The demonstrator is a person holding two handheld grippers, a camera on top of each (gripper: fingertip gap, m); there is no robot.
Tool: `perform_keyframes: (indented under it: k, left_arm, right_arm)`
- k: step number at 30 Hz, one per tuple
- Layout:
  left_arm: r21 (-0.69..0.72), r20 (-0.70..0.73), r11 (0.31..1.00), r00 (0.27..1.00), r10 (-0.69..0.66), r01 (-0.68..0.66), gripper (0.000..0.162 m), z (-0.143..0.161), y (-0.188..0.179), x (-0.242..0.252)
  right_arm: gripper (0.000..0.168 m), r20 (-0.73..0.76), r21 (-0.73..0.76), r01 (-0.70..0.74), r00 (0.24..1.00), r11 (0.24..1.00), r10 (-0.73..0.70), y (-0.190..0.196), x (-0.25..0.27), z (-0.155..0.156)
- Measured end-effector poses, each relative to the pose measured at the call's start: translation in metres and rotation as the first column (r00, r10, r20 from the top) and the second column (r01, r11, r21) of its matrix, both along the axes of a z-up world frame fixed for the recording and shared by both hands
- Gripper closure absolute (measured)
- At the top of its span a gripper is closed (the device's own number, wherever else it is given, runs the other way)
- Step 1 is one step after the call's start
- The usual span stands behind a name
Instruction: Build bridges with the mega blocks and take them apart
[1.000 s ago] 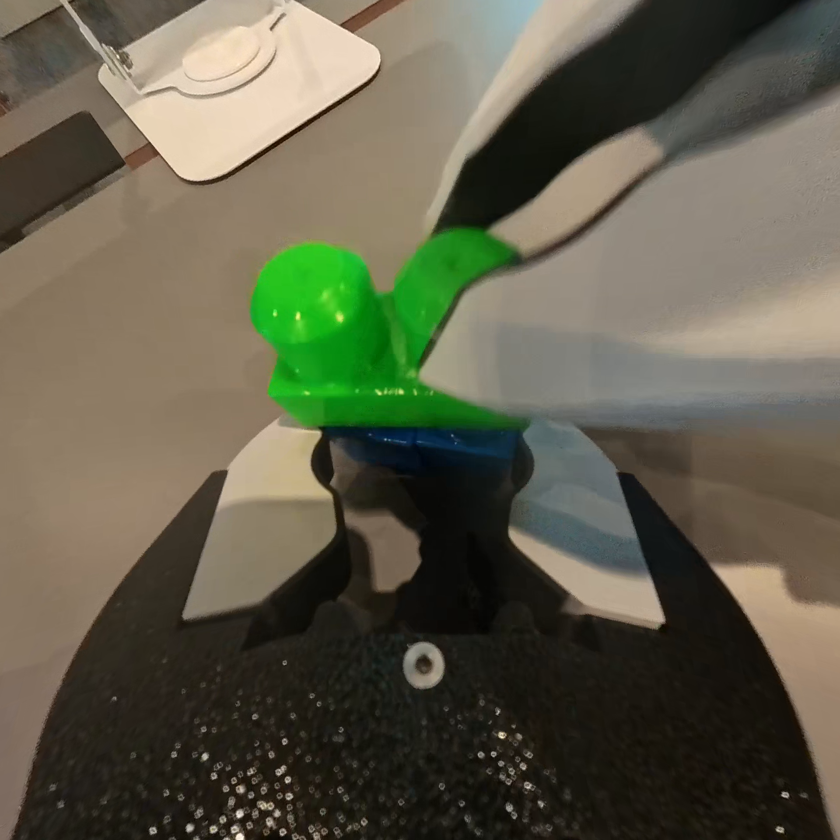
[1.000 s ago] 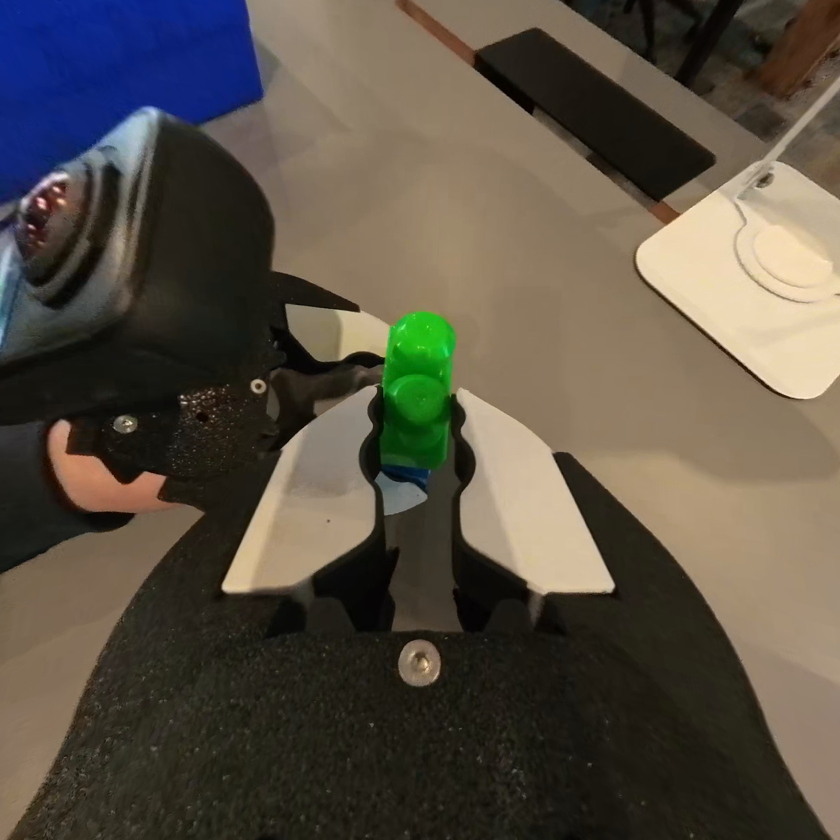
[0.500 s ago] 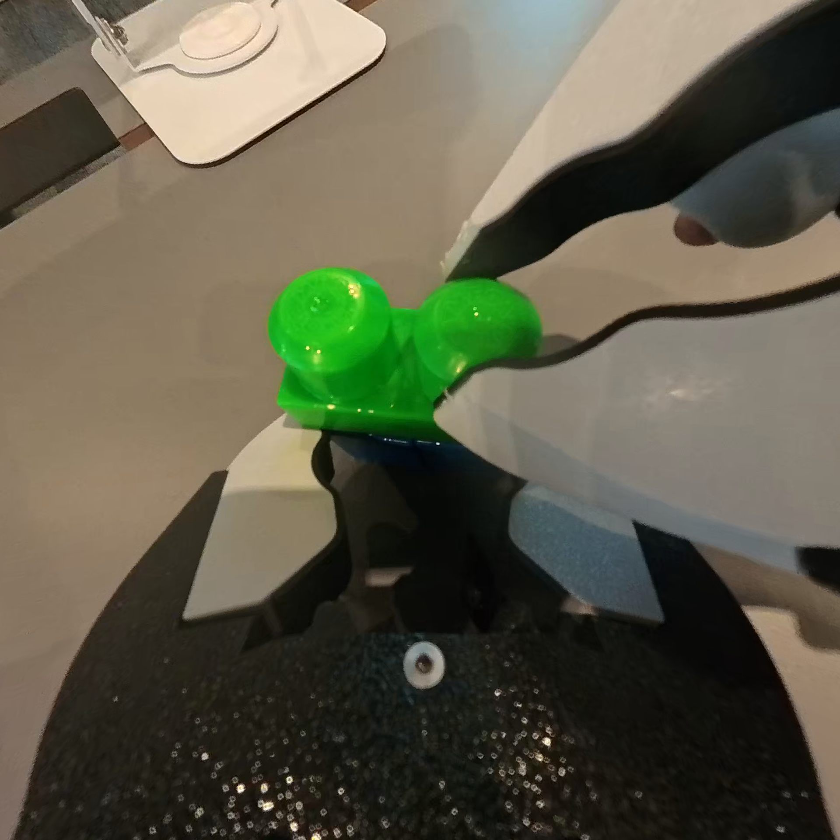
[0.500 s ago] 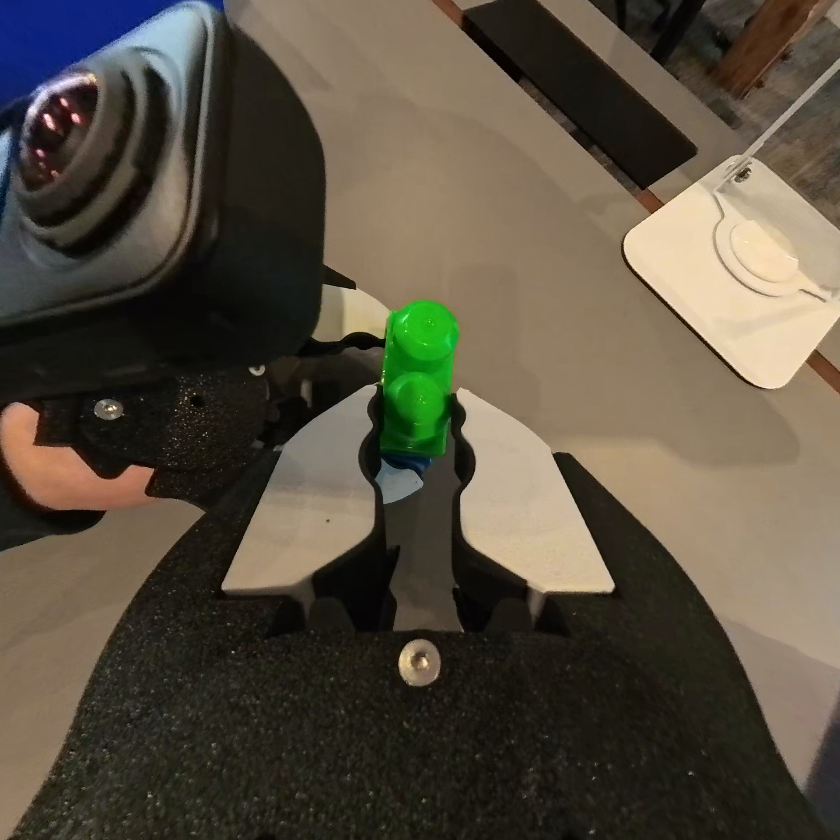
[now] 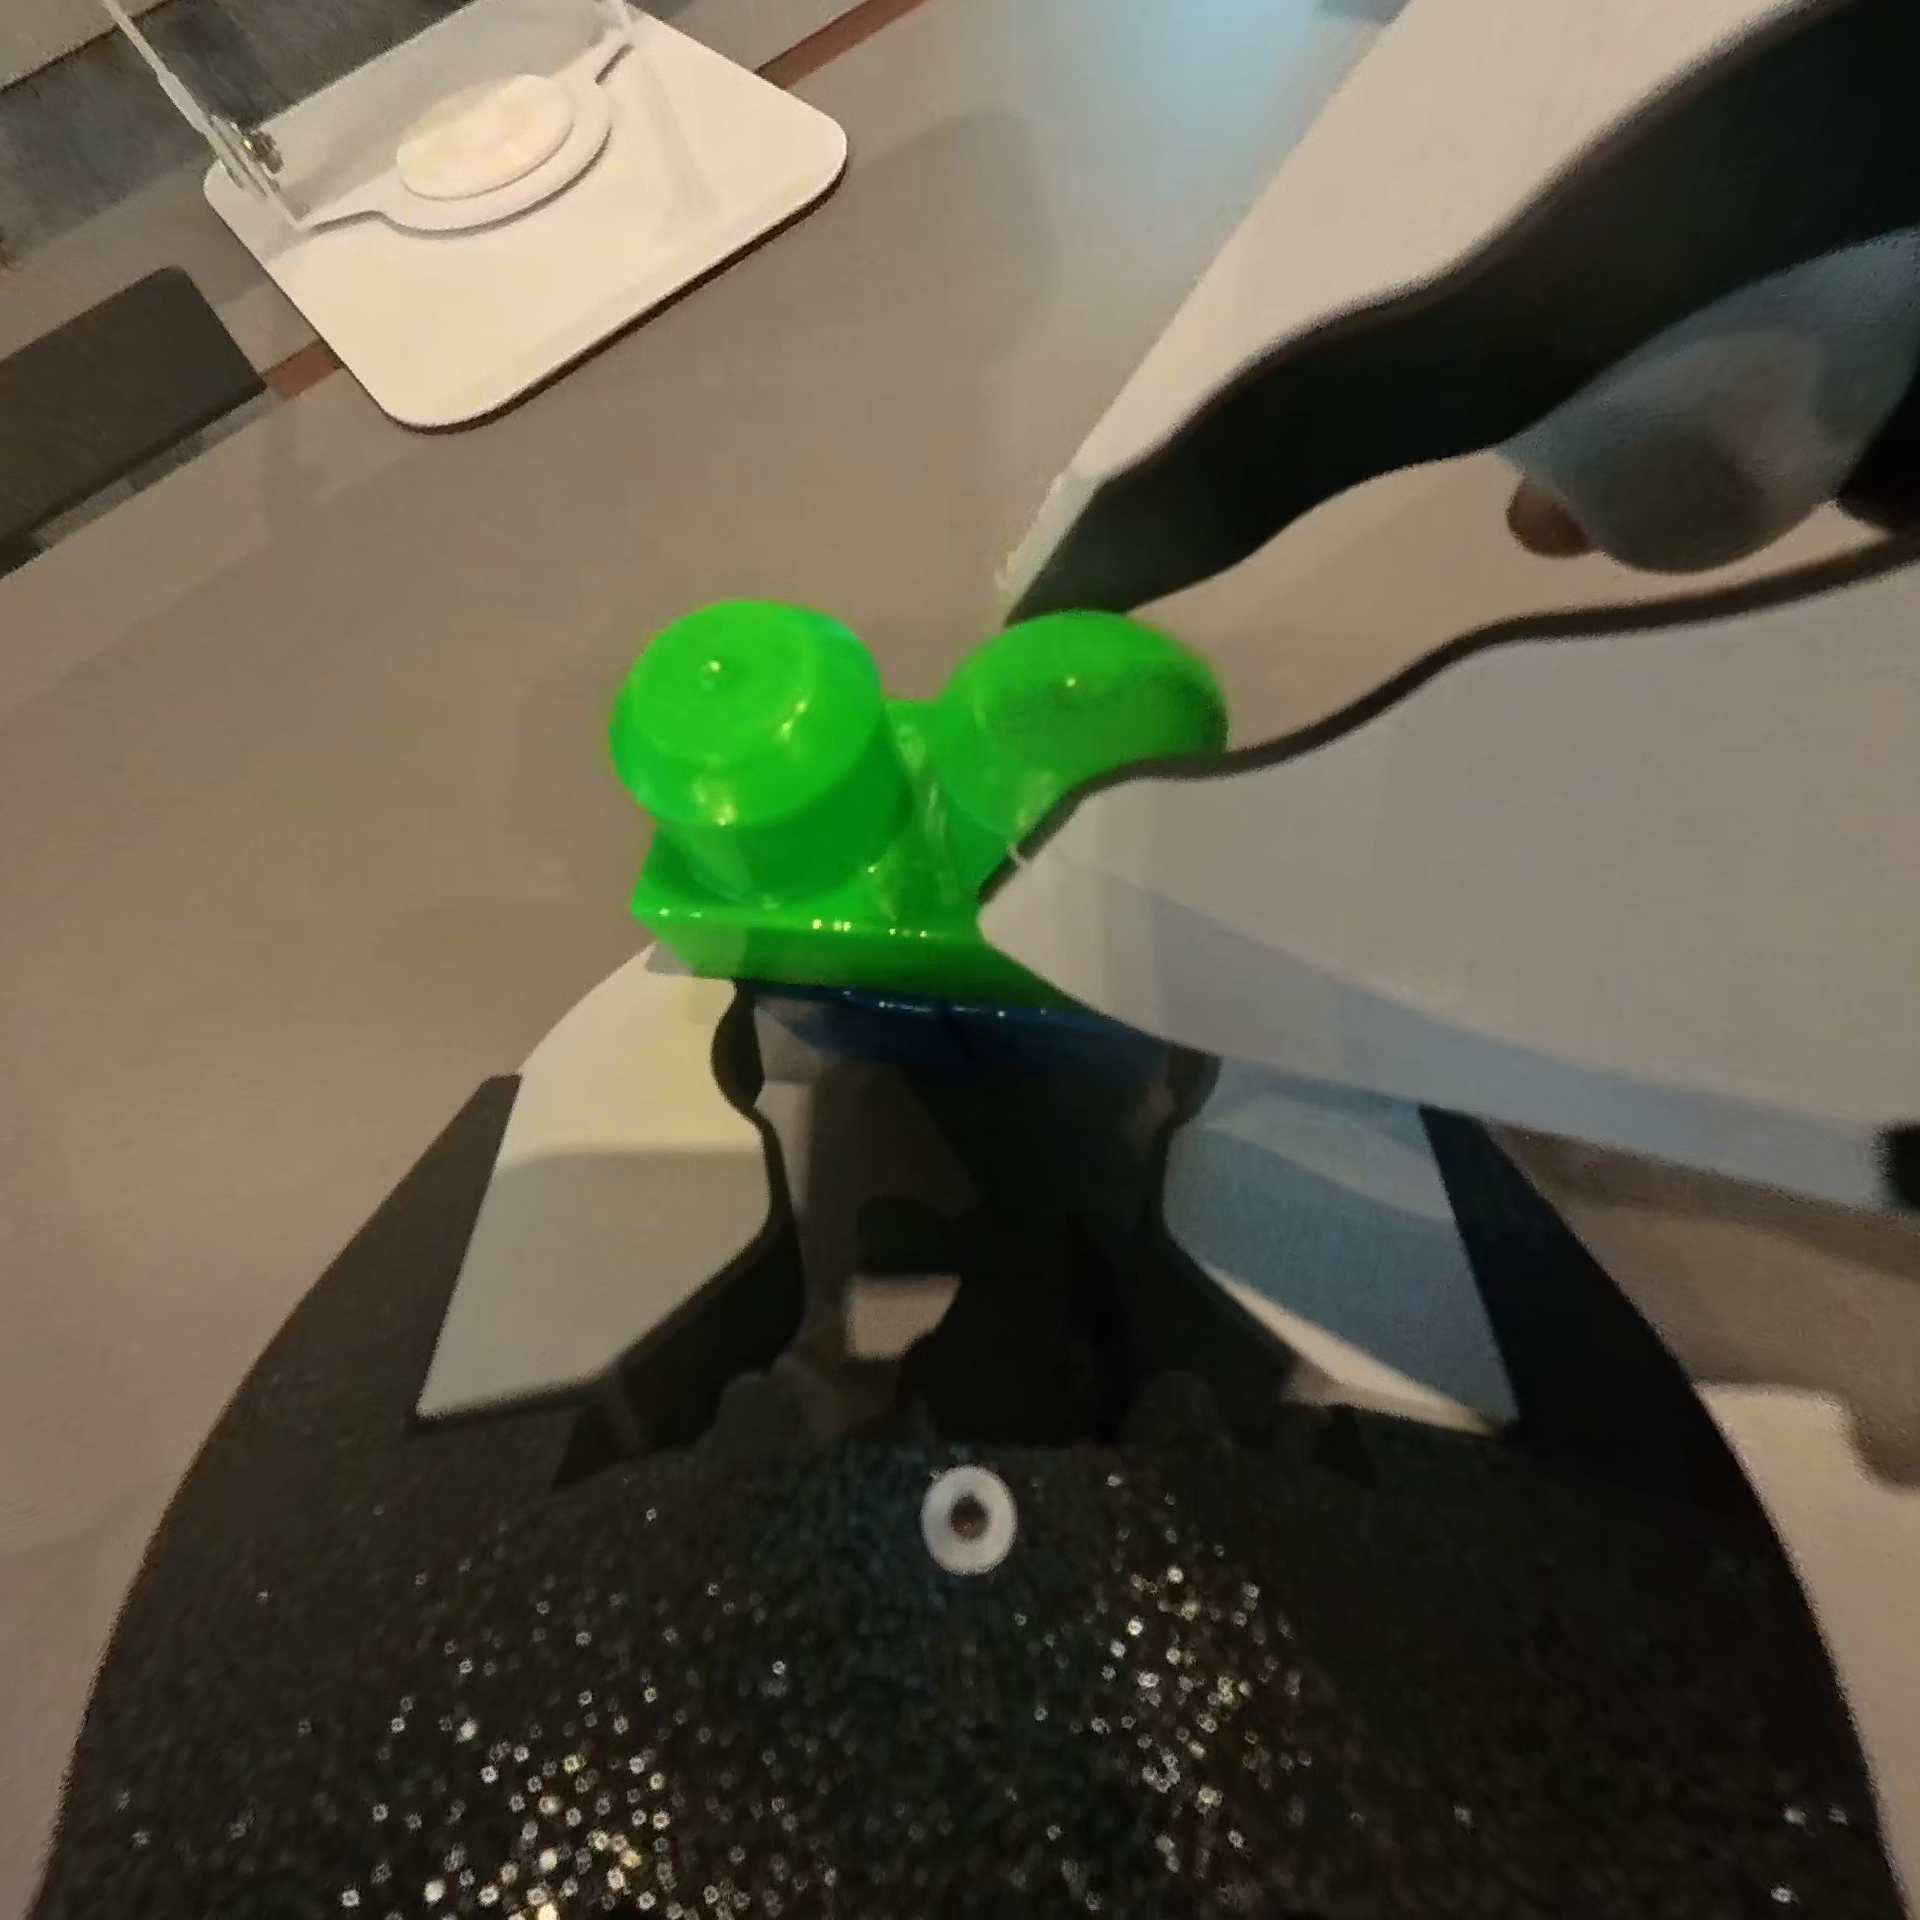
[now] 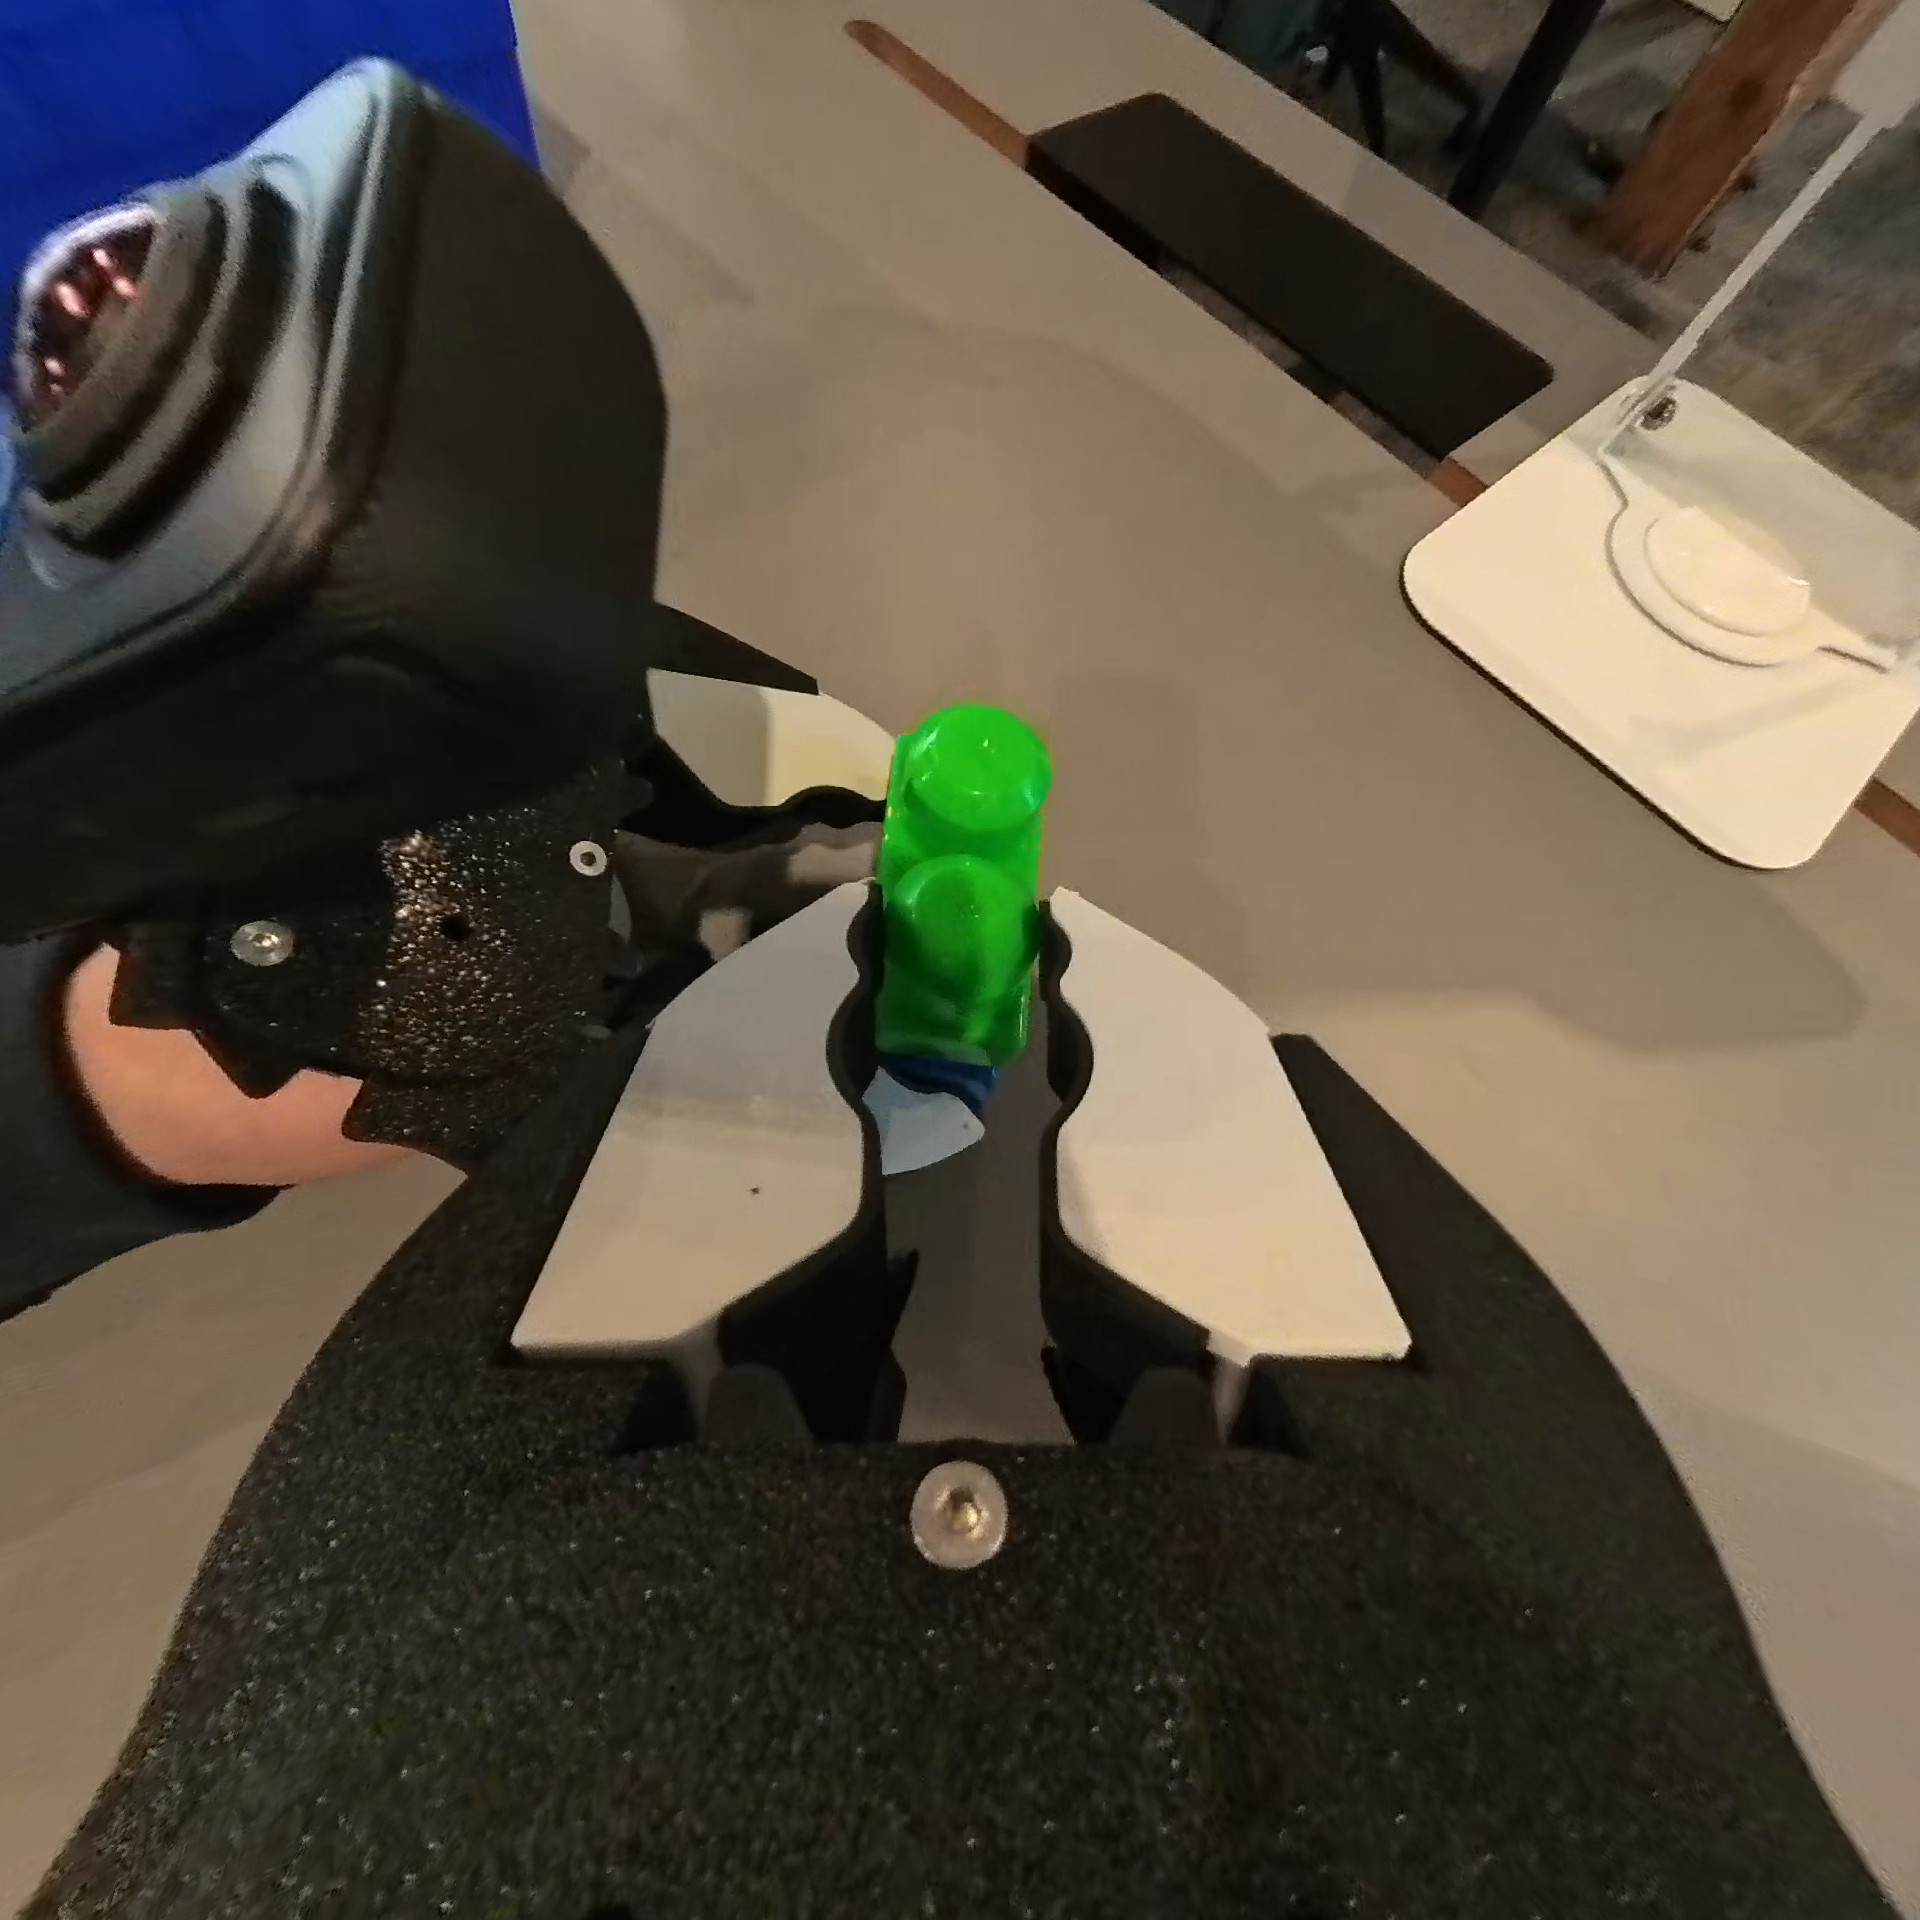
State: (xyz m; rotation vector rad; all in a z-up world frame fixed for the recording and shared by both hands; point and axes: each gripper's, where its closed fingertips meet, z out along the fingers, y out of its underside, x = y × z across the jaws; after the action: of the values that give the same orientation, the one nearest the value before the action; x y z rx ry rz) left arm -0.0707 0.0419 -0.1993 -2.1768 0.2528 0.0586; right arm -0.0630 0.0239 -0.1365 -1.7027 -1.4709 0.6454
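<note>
At frame centre, the right gripper clamps a green block; the left gripper, reaching from the left, clamps the blue block beneath it.

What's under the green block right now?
A blue block sits directly beneath the green block, held between the left gripper's fingers. Only its top edge shows; the fingers and green block cover the rest.

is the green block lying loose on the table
No, the green block is pinched between the right tongs, stacked on a blue block.
</note>
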Motion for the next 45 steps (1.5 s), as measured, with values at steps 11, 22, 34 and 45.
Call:
perform_keyframes:
  k: [11,22,34,45]
  left_arm:
    - [0.026,-0.013,0.999,1.000,-0.023,0.024,0.085,0.004,0.001,0.004]
    - [0.038,-0.024,0.999,0.999,-0.024,0.025,0.085,0.007,0.000,0.000]
    - [0.036,-0.057,0.970,0.969,-0.240,0.242,0.086,0.080,0.010,-0.009]
    - [0.042,0.011,0.923,0.924,-0.383,0.383,0.085,0.154,0.017,-0.007]
  right_arm:
    - [0.137,-0.050,-0.062,-0.001,0.999,0.998,-0.002,0.003,0.005,0.005]
    - [0.132,-0.214,-0.109,-0.033,0.977,0.994,0.009,0.010,0.017,0.035]
    - [0.121,-0.456,0.275,-0.109,0.860,0.955,0.229,0.049,0.039,0.135]
    - [0.118,-0.416,0.581,-0.202,0.759,0.788,0.501,0.041,0.024,0.184]
